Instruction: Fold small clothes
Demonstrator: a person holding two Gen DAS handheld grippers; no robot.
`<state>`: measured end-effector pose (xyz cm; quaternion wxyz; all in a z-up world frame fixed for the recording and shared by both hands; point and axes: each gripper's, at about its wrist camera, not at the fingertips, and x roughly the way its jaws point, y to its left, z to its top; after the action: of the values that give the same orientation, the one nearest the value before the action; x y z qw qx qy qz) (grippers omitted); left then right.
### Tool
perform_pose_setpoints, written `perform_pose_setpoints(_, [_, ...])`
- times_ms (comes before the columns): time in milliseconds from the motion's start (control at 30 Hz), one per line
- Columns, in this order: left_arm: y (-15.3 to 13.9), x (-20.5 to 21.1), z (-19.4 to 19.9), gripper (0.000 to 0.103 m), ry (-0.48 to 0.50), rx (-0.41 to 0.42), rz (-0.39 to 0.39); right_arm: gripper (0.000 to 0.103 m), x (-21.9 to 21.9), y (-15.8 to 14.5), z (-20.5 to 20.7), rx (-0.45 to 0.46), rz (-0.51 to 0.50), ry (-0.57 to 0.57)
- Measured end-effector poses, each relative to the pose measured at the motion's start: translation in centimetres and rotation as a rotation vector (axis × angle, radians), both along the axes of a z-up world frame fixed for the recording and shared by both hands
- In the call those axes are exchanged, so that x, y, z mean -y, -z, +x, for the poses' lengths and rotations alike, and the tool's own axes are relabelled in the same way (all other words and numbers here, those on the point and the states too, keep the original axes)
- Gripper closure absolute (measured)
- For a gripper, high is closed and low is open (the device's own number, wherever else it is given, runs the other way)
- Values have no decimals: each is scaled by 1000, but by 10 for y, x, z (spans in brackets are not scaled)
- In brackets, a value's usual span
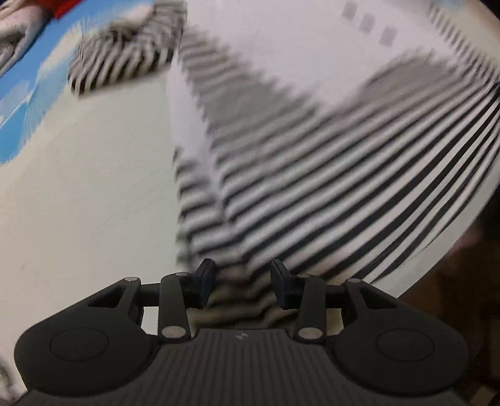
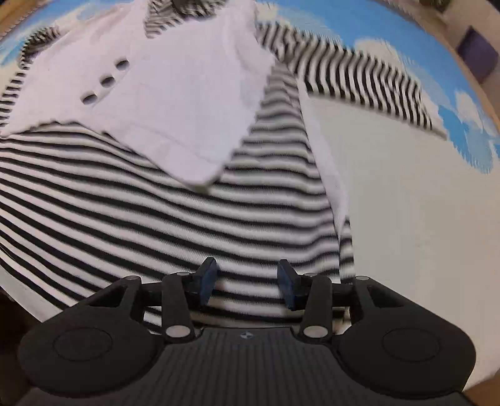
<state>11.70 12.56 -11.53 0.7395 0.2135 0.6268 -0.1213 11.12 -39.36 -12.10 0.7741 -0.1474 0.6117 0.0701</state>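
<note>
under both parted tongs (image 1: pixel 240 282) (image 2: pixel 247 284), blurred striped shirt (image 2: pixel 125 203), hem hidden

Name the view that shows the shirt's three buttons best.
Right wrist view: the three buttons read as distinct ovals on the white collar. The left wrist view shows them only as blurred grey smudges near the top edge.

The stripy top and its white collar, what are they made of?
The striped top looks like soft knitted fabric, matte; fine ribbing shows along its black and white stripes. The white collar looks like a smoother woven cloth with a stitched edge, probably cotton, though blur leaves that open.
</note>
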Motion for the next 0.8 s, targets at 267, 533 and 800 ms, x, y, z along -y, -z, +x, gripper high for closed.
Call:
perform_pose_setpoints(267, [-64, -12, 3, 55, -153, 251, -205, 58, -8, -46, -3, 232, 70, 2])
perform_pose_setpoints(533, [-132, -4, -16, 41, -238, 530, -175, 58, -16, -90, 14, 462, 158, 37])
perform_pose_setpoints(800, [-129, 21, -15, 23, -147, 660, -262, 57, -25, -114, 22, 581, 209, 66])
